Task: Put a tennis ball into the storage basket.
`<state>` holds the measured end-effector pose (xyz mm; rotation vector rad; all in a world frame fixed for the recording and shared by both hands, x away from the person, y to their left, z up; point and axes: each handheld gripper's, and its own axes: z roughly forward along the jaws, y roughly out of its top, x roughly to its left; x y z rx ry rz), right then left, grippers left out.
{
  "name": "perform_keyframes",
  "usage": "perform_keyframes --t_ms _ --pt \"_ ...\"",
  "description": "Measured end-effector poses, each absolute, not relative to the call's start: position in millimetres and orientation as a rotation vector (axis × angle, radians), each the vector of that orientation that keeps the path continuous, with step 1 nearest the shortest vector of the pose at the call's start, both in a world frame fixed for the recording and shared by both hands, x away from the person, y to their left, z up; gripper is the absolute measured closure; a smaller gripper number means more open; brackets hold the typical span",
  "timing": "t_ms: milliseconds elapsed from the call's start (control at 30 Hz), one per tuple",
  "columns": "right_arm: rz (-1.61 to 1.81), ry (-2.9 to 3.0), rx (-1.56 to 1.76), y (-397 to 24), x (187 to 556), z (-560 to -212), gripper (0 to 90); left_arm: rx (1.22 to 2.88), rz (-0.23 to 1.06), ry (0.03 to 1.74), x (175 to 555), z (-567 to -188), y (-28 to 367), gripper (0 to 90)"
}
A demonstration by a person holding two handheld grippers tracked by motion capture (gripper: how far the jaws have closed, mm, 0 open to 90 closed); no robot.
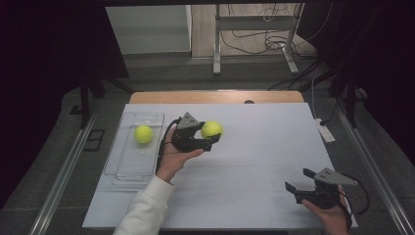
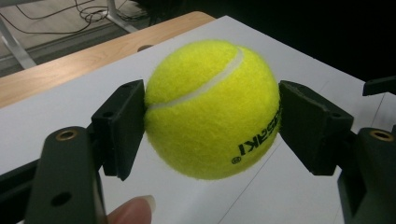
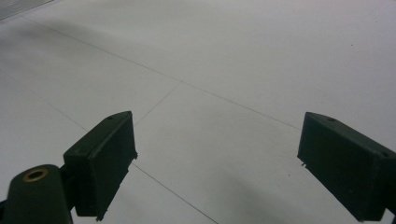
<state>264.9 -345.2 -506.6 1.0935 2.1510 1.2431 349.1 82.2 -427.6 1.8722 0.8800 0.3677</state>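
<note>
While clamped, tennis ball [image 2: 212, 109] sits squarely between left fingers [image 2: 122, 126].

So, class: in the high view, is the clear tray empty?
No: a tennis ball lies inside the clear tray at the table's left, while the left gripper holds a second ball beside it.

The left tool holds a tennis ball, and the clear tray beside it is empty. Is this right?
Not quite. The left tool does hold a ball, but the tray is not empty: the high view shows a second ball lying in it.
</note>
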Motion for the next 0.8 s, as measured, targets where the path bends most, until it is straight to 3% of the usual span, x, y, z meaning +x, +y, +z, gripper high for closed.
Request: perform_keyframes --t_ms 800 --pt "1.248 2.149 1.093 -345.5 264.6 -506.4 11.4 1.808 0.424 0.909 346.9 -413.5 105.1 27.6"
